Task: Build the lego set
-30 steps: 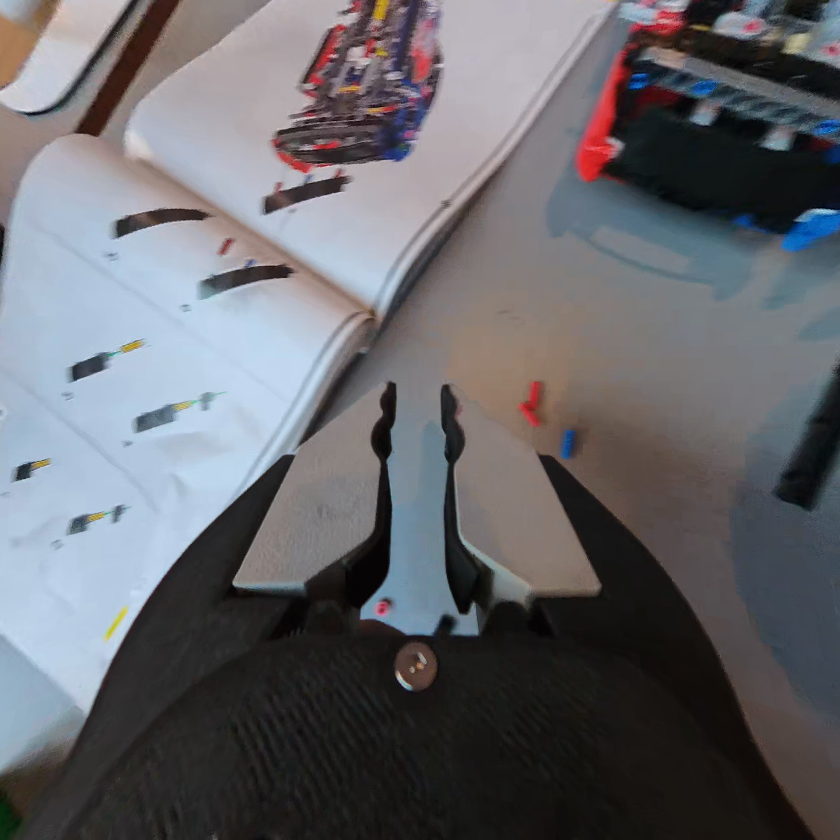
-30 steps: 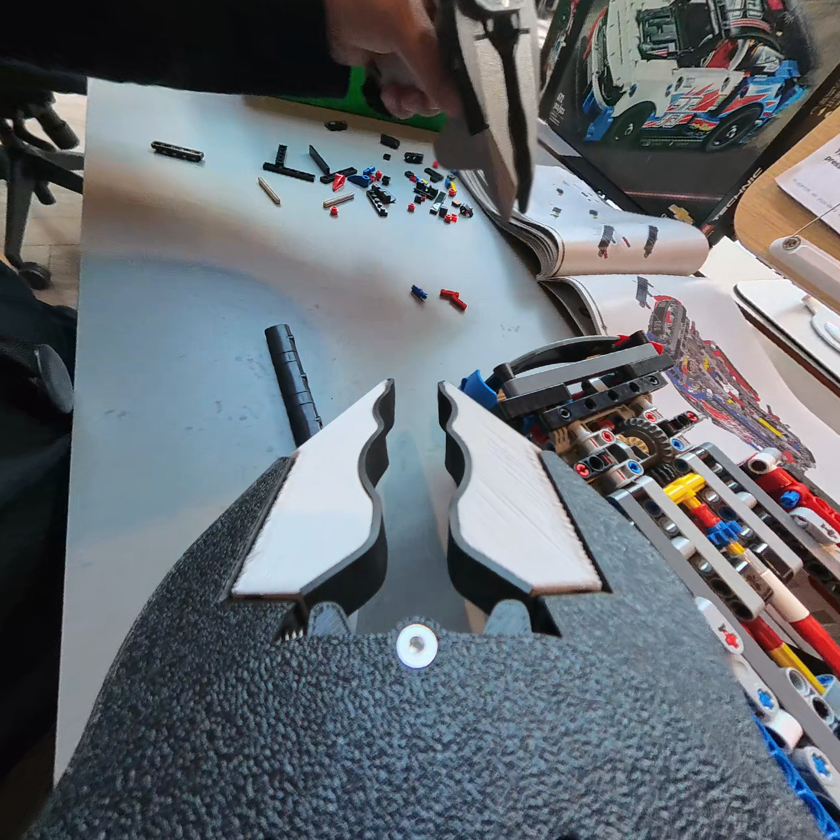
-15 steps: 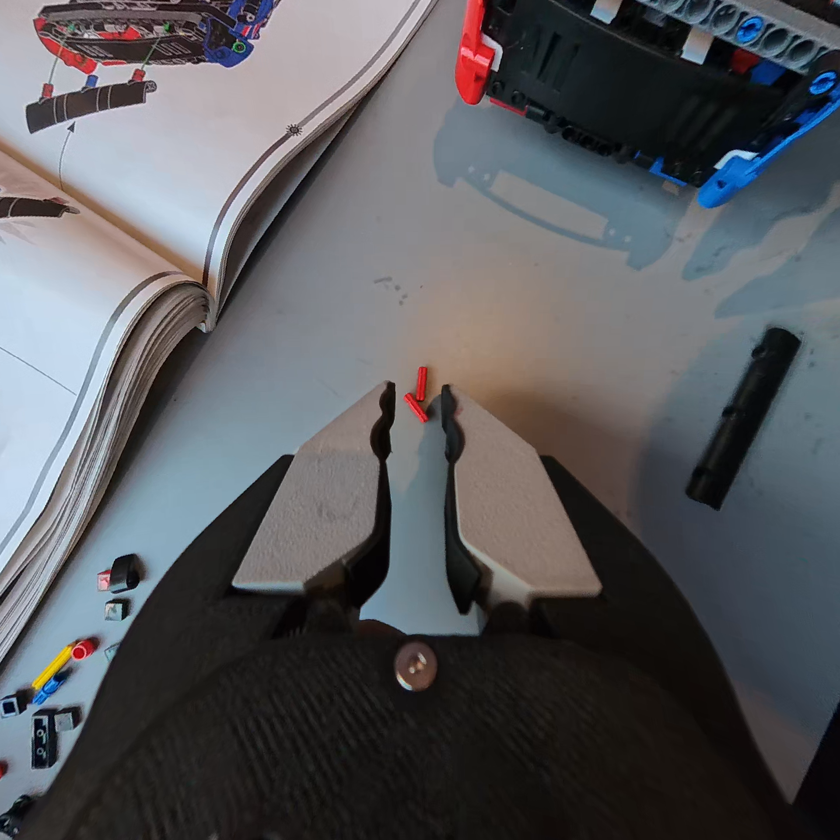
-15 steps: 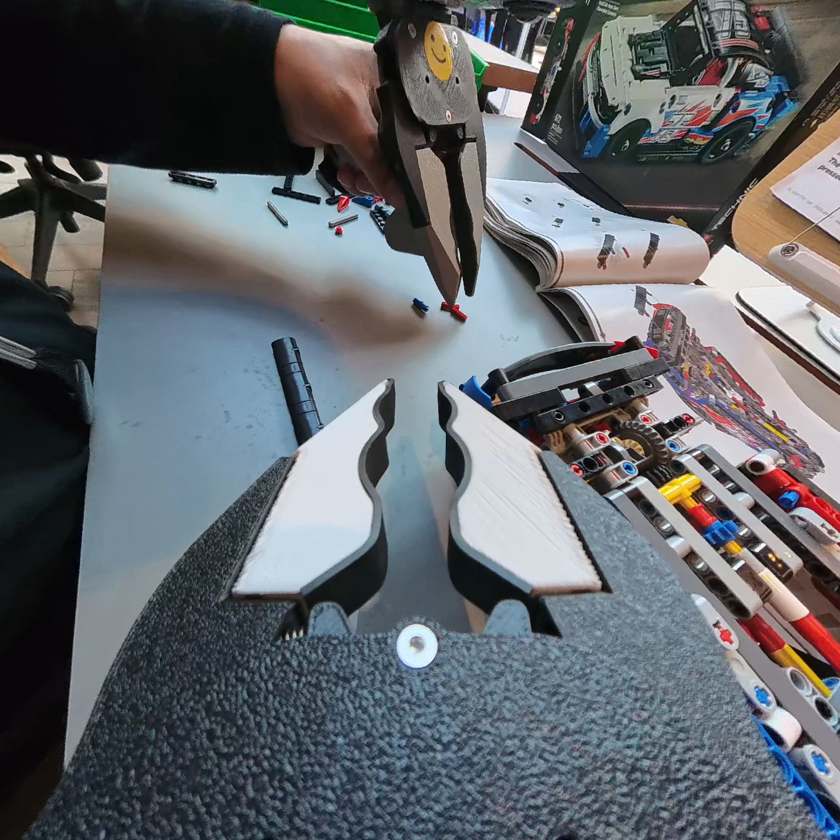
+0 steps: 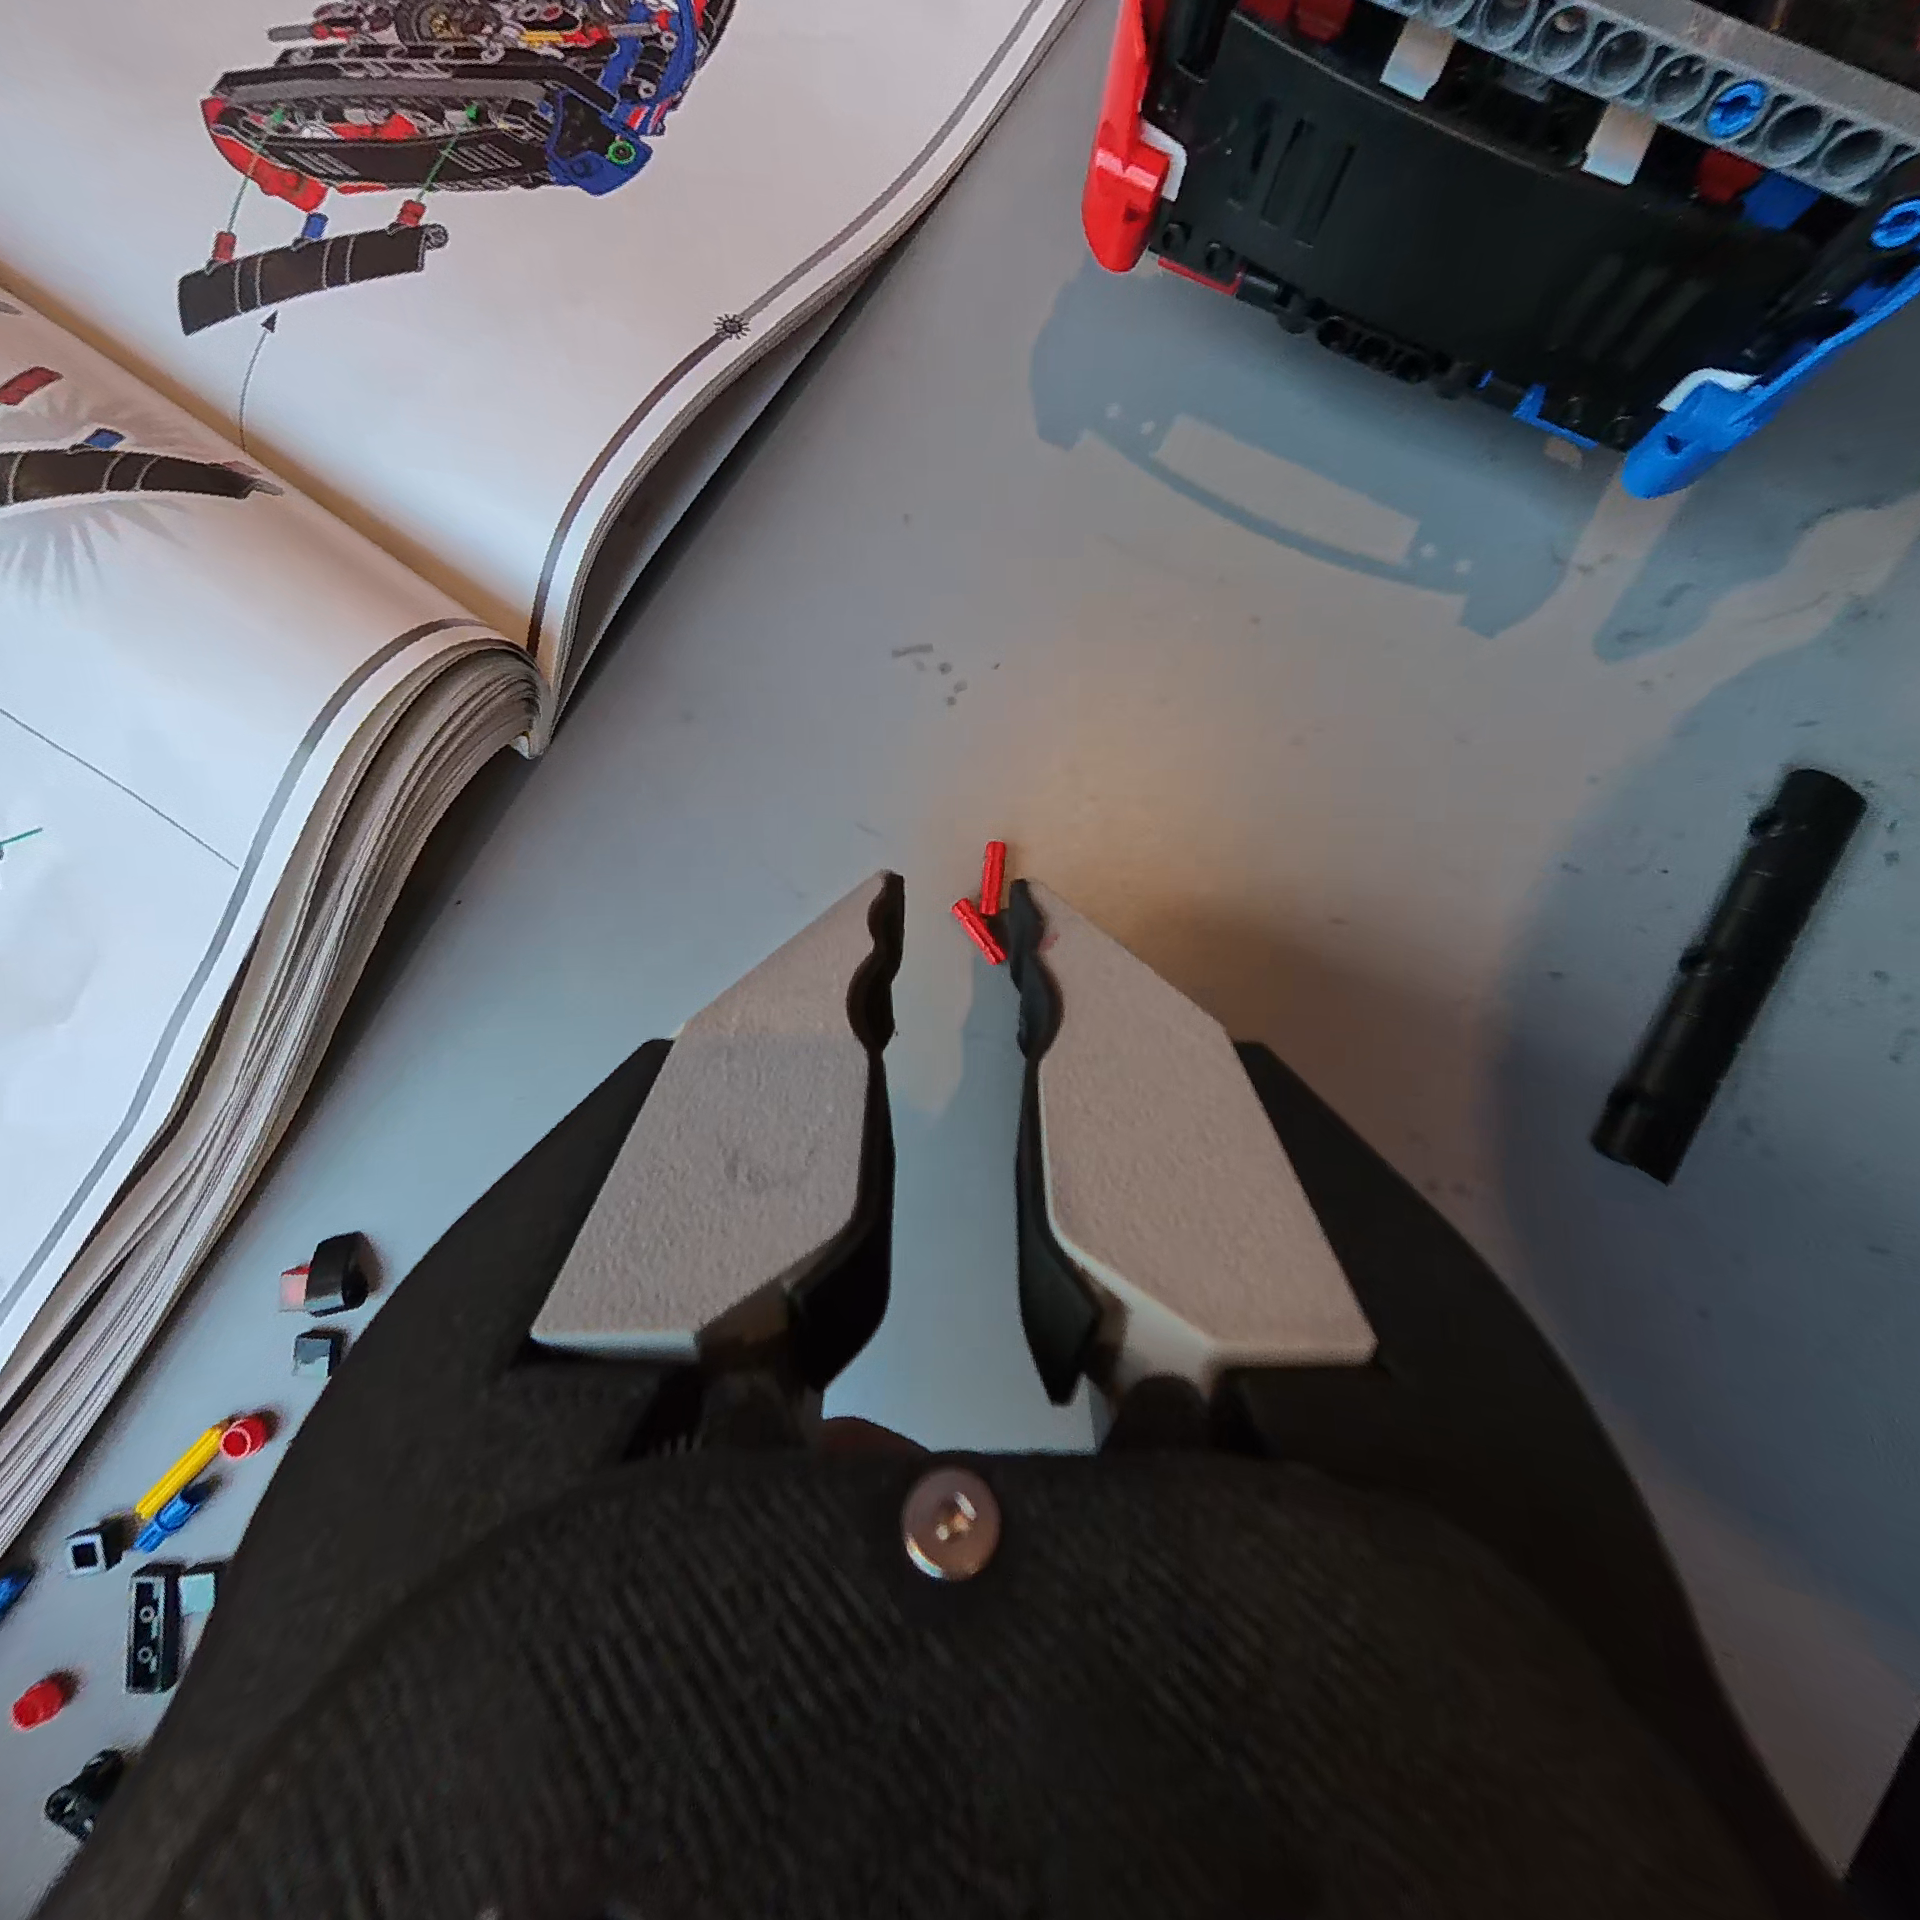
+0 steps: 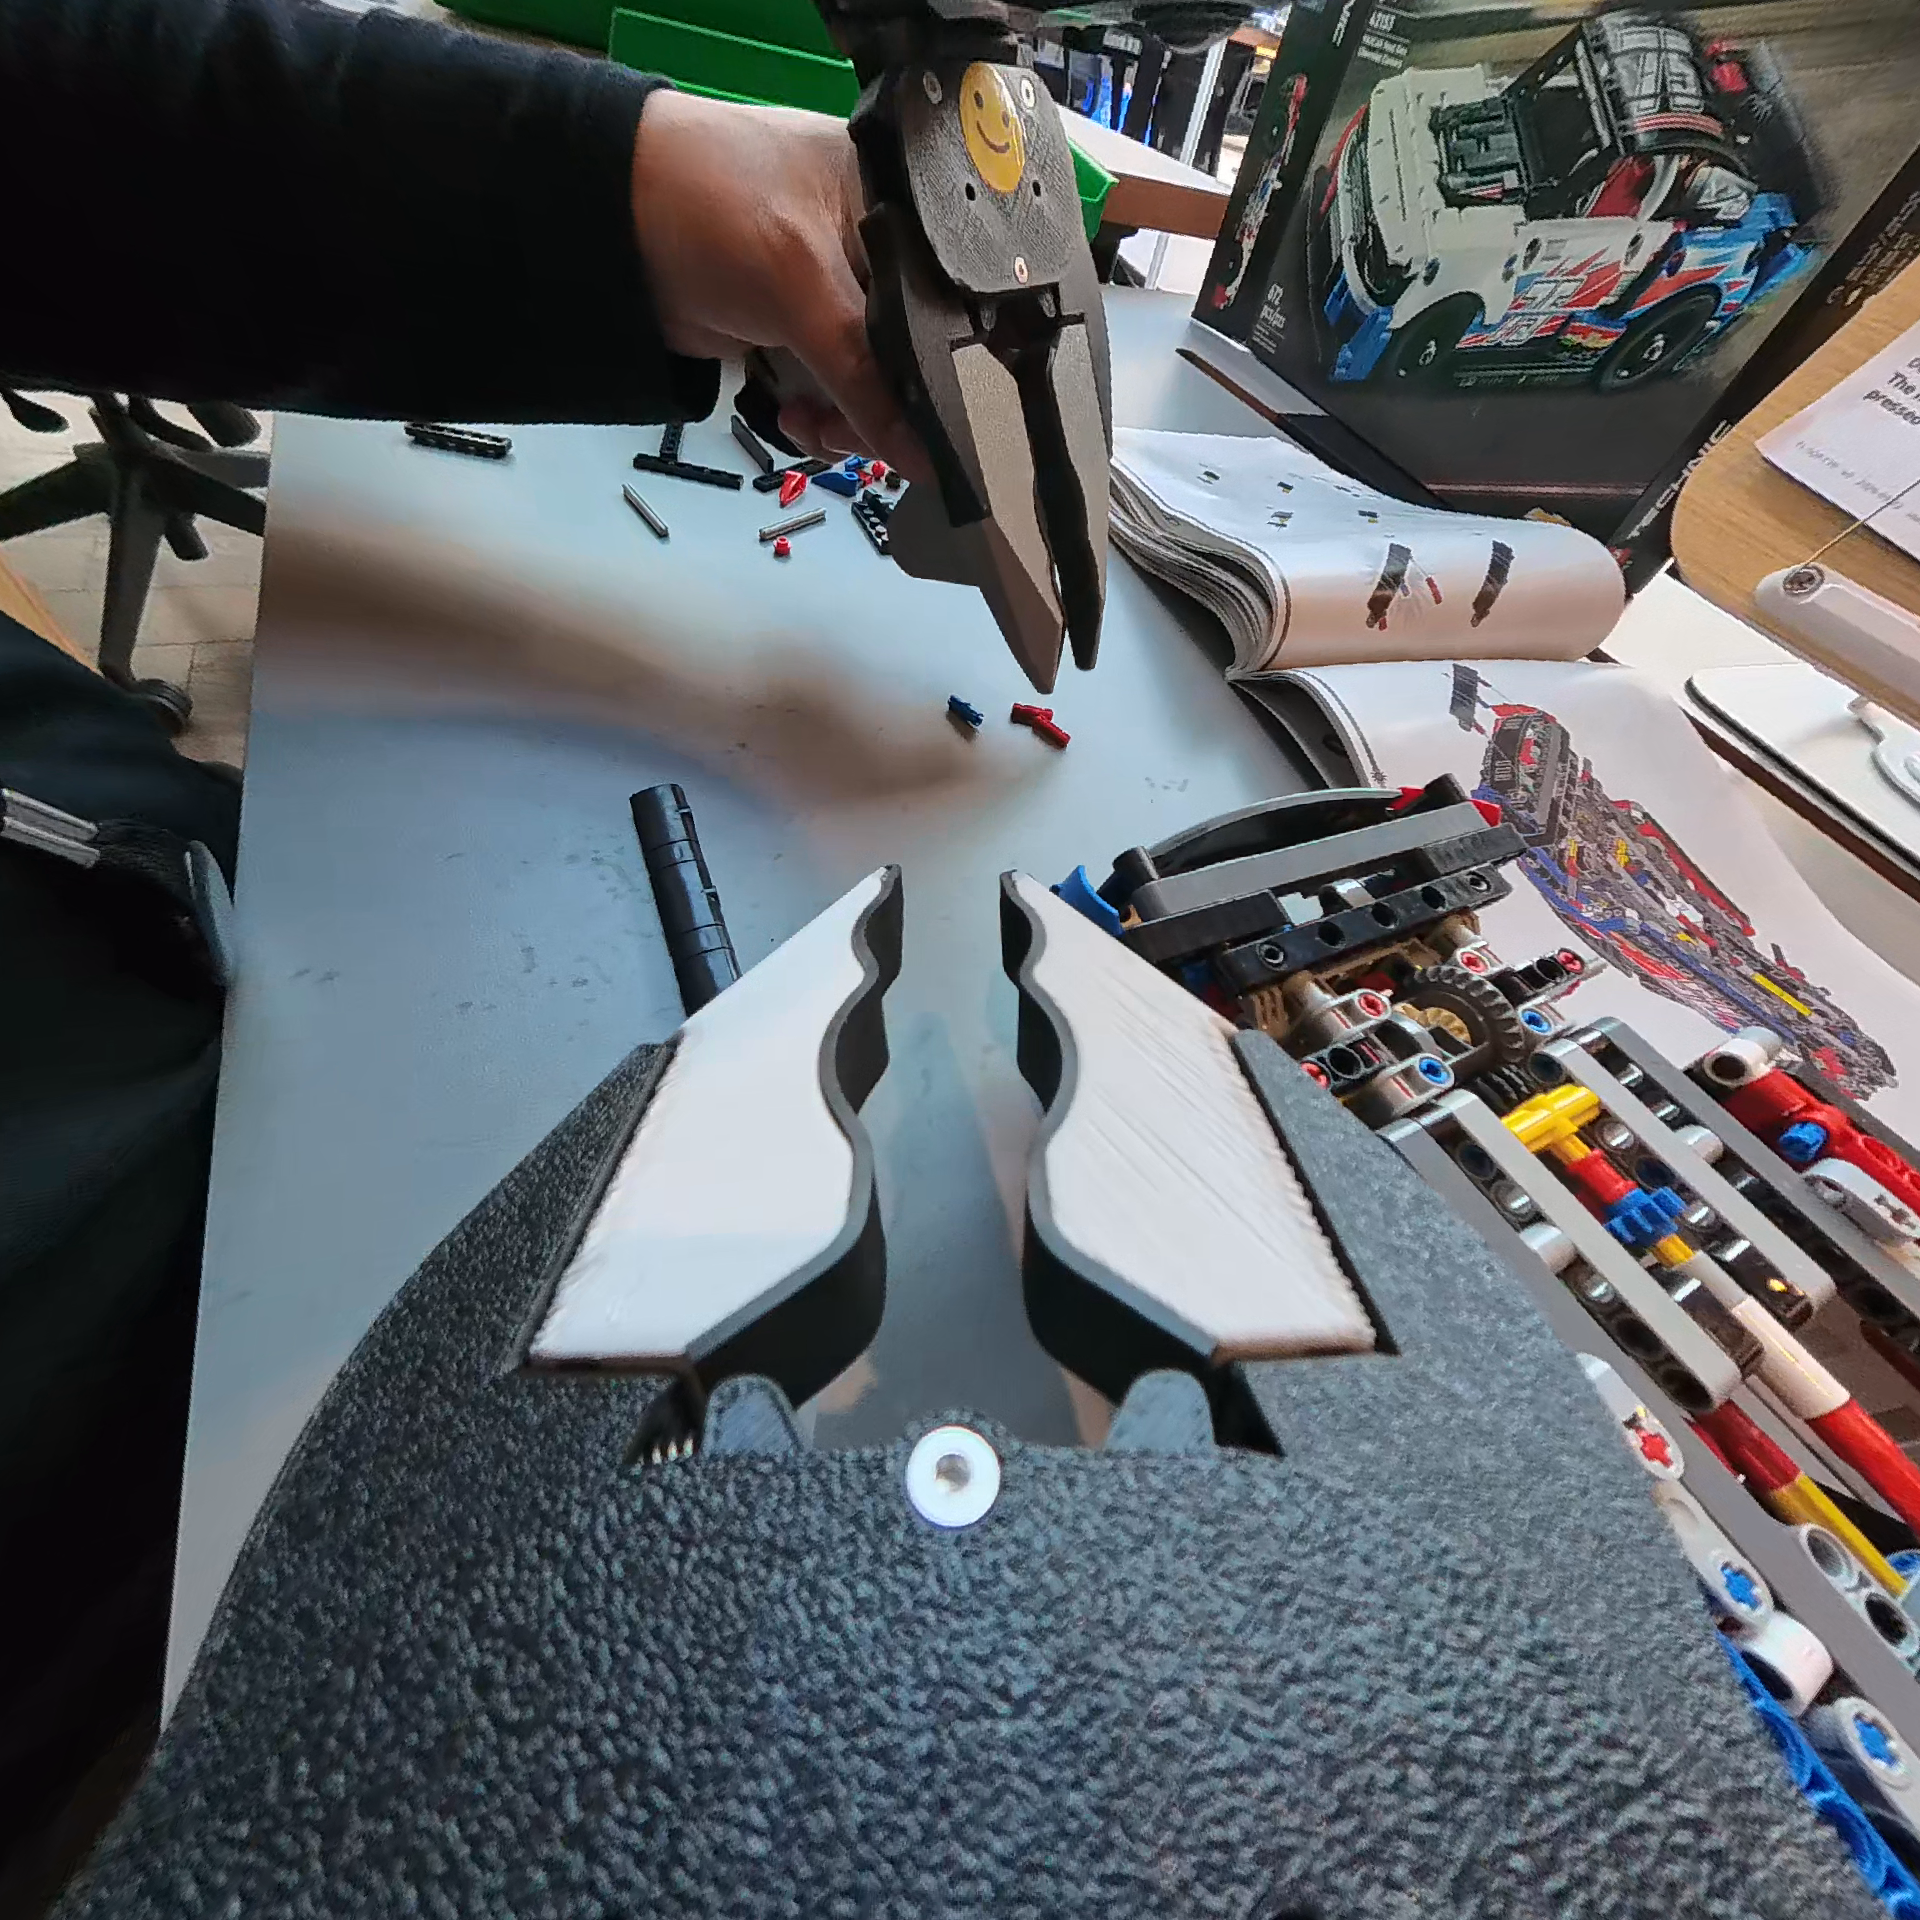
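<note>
Hovering just above the grey table [image 5: 1195,665], the left gripper [image 5: 951,894] has its jaws parted and empty, with two small red pins [image 5: 982,914] lying at its tips, close against the inner edge of its right-hand finger, and a blue pin [image 6: 964,712] just beside them in the right wrist view. Off to the right of those jaws lies a black ribbed bar [image 5: 1730,971], ahead-left the open instruction book [image 5: 436,416], ahead-right the partly built lego car [image 5: 1507,208]. The right gripper [image 6: 951,899] is likewise spread and holds nothing, the car touching or just beside its right-hand finger.
</note>
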### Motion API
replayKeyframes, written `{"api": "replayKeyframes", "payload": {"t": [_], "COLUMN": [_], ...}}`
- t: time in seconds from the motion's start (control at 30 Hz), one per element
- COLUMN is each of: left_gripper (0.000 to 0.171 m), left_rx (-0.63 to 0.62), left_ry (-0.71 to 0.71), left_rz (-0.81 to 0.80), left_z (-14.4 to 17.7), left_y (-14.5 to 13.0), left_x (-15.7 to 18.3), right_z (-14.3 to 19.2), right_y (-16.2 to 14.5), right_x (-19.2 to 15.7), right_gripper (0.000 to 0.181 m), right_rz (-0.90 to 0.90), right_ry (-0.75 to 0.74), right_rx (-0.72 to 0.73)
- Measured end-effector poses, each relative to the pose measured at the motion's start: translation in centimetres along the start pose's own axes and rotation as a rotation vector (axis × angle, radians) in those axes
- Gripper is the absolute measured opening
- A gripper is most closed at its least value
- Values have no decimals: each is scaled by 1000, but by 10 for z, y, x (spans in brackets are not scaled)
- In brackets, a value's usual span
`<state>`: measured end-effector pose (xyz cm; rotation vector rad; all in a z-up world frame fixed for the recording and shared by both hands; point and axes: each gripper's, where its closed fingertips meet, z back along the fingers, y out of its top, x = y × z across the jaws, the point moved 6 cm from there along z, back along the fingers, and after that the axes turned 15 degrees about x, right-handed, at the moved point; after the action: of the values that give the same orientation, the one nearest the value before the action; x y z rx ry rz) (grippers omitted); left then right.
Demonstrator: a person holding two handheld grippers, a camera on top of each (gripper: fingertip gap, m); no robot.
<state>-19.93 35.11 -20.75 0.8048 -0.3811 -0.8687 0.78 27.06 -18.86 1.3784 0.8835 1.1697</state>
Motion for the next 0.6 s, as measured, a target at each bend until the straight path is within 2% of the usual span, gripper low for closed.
{"api": "replayKeyframes", "payload": {"t": [0.6], "left_gripper": [16], "left_rx": [-1], "left_ry": [24], "left_rz": [-4], "left_z": [8], "left_y": [-2], "left_x": [-2], "right_z": [2], "right_y": [2], "right_x": [2], "right_gripper": [18], "right_rz": [-17], "right_ry": [-12], "right_rx": [18]}}
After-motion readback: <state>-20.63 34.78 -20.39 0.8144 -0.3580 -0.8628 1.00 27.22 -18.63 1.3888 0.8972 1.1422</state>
